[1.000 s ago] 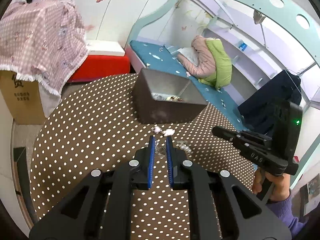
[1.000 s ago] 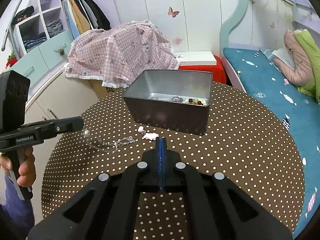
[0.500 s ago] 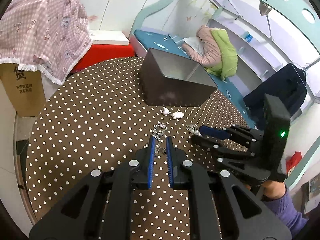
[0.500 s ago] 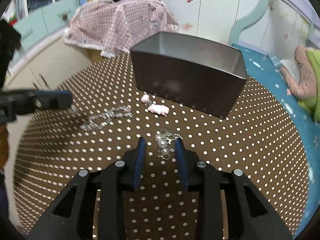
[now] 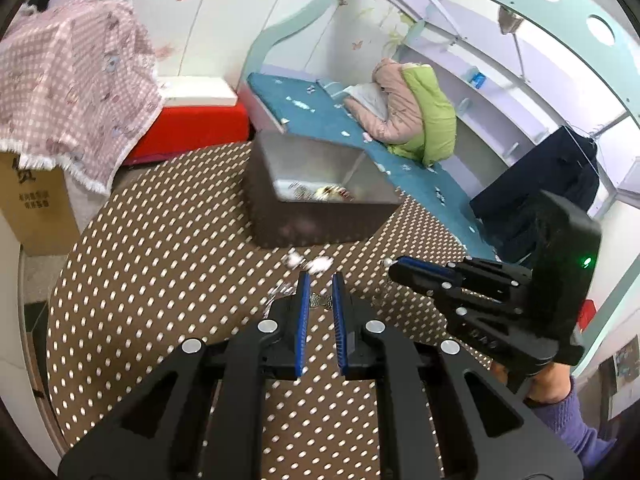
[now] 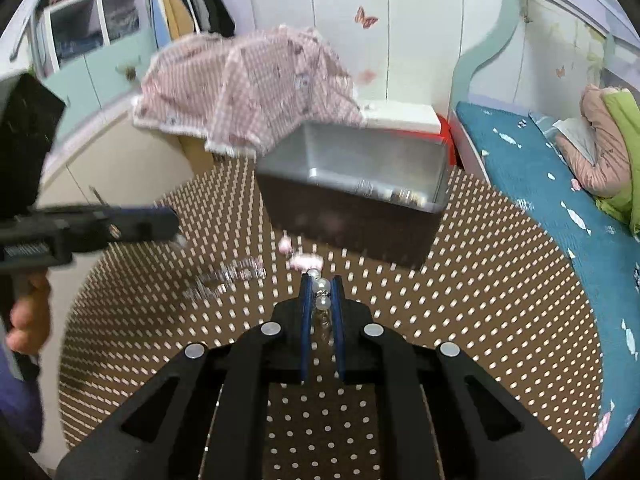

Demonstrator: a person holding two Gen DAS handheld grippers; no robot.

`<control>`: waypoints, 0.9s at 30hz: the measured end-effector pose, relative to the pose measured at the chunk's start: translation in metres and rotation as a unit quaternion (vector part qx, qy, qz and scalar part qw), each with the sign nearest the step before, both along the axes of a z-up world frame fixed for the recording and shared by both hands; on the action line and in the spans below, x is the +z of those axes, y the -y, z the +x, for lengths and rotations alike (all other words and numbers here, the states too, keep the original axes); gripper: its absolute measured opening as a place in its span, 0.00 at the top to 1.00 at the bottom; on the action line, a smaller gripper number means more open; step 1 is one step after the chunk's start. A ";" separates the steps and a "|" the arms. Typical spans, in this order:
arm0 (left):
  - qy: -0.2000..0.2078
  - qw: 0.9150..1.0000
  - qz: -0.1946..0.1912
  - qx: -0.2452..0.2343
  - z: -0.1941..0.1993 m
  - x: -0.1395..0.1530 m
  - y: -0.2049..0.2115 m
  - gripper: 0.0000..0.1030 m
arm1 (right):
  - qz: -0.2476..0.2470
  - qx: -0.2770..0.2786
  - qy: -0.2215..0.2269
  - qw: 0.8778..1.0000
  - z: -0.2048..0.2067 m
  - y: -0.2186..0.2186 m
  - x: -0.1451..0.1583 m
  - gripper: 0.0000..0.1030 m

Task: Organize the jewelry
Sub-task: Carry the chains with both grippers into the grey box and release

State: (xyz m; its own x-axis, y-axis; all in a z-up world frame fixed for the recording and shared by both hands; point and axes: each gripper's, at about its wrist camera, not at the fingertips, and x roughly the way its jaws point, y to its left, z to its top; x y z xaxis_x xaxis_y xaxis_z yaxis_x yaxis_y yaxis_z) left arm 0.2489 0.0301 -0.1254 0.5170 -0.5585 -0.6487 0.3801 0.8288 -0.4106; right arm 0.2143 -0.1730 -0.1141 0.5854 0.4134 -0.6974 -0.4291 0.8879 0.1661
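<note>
**Right gripper lifting pearl piece; left gripper waiting over chain**

We are holding the right gripper [image 6: 320,280] above the brown polka-dot table [image 6: 500,300], with a pearl jewelry piece [image 6: 322,294] pinched between its blue pads [image 6: 306,320]; the jaws are standing at a narrow gap, closed onto the beads. The piece is hanging between the fingers, just in front of the metal box [image 6: 352,208].

We are keeping the left gripper [image 5: 319,280] low over the table [image 5: 160,260], its jaws narrowly apart and holding nothing. A silver chain [image 5: 320,301] is lying on the cloth between its fingertips; whether they are touching it, we cannot tell.

Two small pink-white charms [image 6: 302,260] are lying on the table just beside the box's front wall. Several pieces are already sitting inside the box [image 5: 320,176], on its floor. The right view is motion-blurred, so the chain [image 6: 228,278] is reading only as a smear.
</note>
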 end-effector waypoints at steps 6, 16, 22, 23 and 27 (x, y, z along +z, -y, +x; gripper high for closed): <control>0.034 0.999 0.005 -0.021 0.023 0.041 0.024 0.89 | 0.040 -0.010 0.029 0.999 0.009 0.015 0.040 0.92; 0.035 0.999 0.032 -0.025 0.094 0.065 0.061 0.89 | 0.066 -0.040 0.057 0.995 0.052 0.023 0.073 0.92; -0.002 0.998 0.062 -0.026 0.120 0.027 0.082 0.89 | 0.072 -0.048 0.019 0.996 0.074 0.021 0.047 0.92; -0.009 0.998 0.066 -0.023 0.123 0.020 0.083 0.89 | 0.071 -0.049 0.012 0.996 0.076 0.021 0.041 0.92; -0.022 0.997 0.076 -0.023 0.127 -0.001 0.087 0.88 | 0.066 -0.050 -0.016 0.996 0.082 0.020 0.018 0.92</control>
State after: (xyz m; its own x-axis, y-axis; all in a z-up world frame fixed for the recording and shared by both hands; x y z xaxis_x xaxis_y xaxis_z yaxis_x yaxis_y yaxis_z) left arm 0.3756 -0.0565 -0.1265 0.4622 -0.4744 -0.7492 0.4041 0.8647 -0.2983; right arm 0.2966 -0.1925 -0.0964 0.6062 0.4428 -0.6606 -0.3314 0.8957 0.2963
